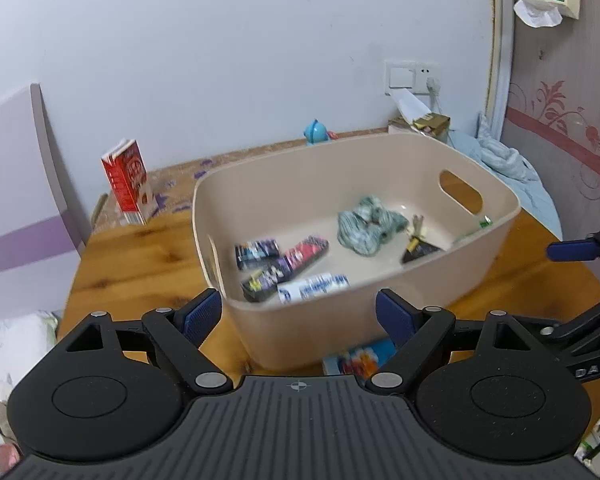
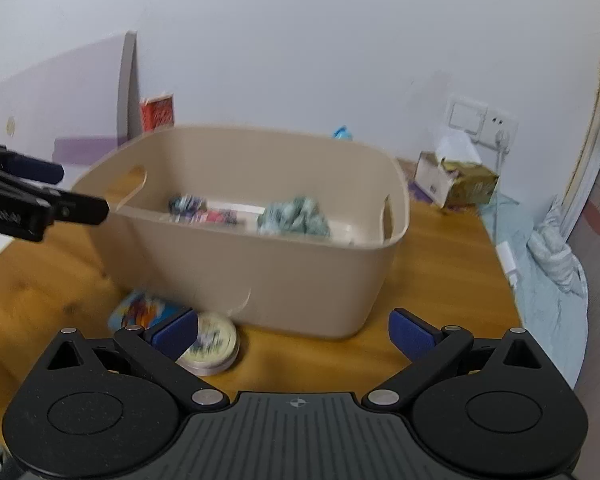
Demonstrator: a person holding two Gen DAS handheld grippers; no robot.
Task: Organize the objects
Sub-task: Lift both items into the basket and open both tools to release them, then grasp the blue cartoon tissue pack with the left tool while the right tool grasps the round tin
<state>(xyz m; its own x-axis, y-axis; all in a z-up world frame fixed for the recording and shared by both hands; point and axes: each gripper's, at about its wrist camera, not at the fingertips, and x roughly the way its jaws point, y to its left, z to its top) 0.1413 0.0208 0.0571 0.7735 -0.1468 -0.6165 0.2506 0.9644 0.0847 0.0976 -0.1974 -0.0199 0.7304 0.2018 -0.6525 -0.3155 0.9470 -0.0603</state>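
A beige plastic bin stands on the wooden table. Inside lie a green crumpled cloth, several dark packets, a white-blue tube and a small dark pouch. My left gripper is open and empty just before the bin's near wall. My right gripper is open and empty before the bin. A round tin lies by its left finger. A colourful card lies beside the bin.
A red carton stands at the table's back left. A blue toy and an open cardboard box stand near the wall. Bedding lies along the table's right edge. A purple-white cabinet is at left.
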